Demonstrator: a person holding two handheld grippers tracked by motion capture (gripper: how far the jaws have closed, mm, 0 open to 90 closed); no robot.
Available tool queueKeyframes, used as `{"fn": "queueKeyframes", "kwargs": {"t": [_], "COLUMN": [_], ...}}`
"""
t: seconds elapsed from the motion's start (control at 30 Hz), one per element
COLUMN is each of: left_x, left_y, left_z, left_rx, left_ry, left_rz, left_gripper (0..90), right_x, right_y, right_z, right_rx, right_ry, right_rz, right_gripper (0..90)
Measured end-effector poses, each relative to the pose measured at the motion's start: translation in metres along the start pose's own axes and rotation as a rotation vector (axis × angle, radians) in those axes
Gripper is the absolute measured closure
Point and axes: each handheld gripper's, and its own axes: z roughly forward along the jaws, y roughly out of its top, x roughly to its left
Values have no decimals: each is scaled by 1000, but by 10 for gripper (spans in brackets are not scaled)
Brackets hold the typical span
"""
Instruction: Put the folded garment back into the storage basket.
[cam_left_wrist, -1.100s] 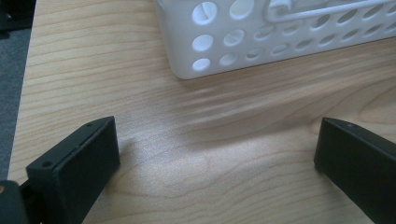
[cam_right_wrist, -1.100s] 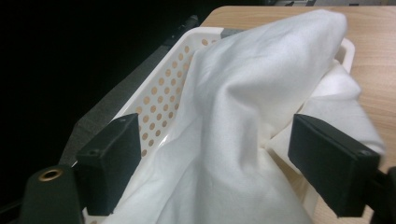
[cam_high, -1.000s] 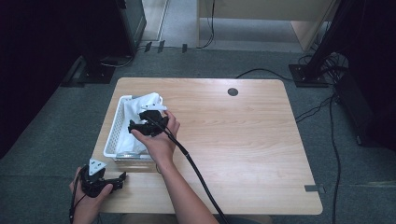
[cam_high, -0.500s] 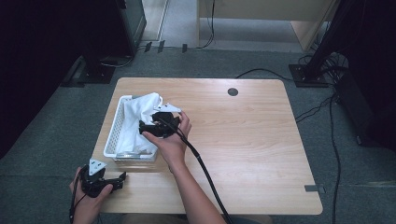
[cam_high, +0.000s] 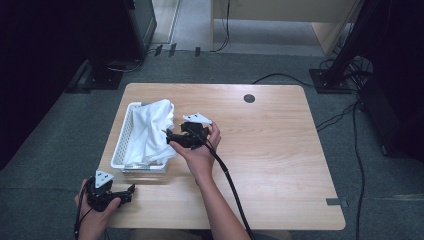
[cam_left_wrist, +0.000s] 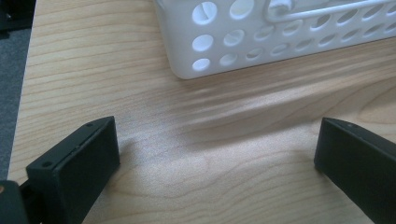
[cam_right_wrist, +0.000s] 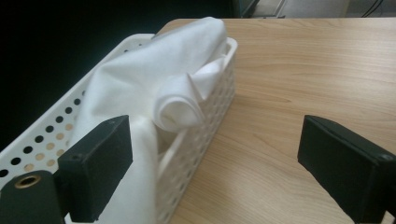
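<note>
On the left half of the tabletop, a crumpled white cloth (cam_high: 150, 131) lies heaped inside a white perforated plastic basket (cam_high: 120, 150), one fold spilling over the rim nearest the right gripper (cam_high: 170, 136). That gripper sits just beside the basket's right wall, its black jaws spread wide and empty; they have just been opening, with nothing between them, which suggests the cloth has been let go into the basket. The left gripper (cam_high: 131, 190) rests low at the near left corner, jaws also spread and empty, pointed at the basket's end wall, seemingly waiting. The light wooden tabletop (cam_high: 280, 150) has a round cable hole near its far edge. Grey carpet, dark stands and trailing cables surround it.
</note>
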Motion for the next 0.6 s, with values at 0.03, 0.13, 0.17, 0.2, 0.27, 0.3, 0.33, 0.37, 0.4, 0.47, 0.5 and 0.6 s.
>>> {"fn": "queueKeyframes", "kwargs": {"t": [0.03,0.13,0.17,0.2,0.27,0.3,0.33,0.37,0.4,0.47,0.5,0.6], "left_x": [0,0,0,0,0,0,0,0,0,0,0,0], "left_y": [0,0,0,0,0,0,0,0,0,0,0,0], "left_z": [0,0,0,0,0,0,0,0,0,0,0,0], "left_rx": [0,1,1,1,1,1,1,1,1,1,1,1], "left_ry": [0,0,0,0,0,0,0,0,0,0,0,0], "left_rz": [1,2,2,2,1,2,2,2,2,2,2,2], "left_gripper": [0,0,0,0,0,0,0,0,0,0,0,0], "right_x": [-3,-10,-13,-15,-20,-24,-26,-28,-30,-35,-37,-45], "right_y": [-1,-5,-6,-7,-8,-9,-9,-9,-10,-11,-12,-16], "right_z": [-1,-3,-4,-4,-5,-6,-7,-7,-8,-10,-10,-12], "right_rx": [-2,2,3,3,6,8,6,5,3,4,5,7], "right_ry": [-5,-19,-23,-27,-22,-20,-27,-31,-35,-50,-54,-77], "right_rz": [4,4,8,10,24,36,35,35,36,35,38,43], "right_gripper": [96,97,96,97,97,97,97,97,97,97,97,97]}}
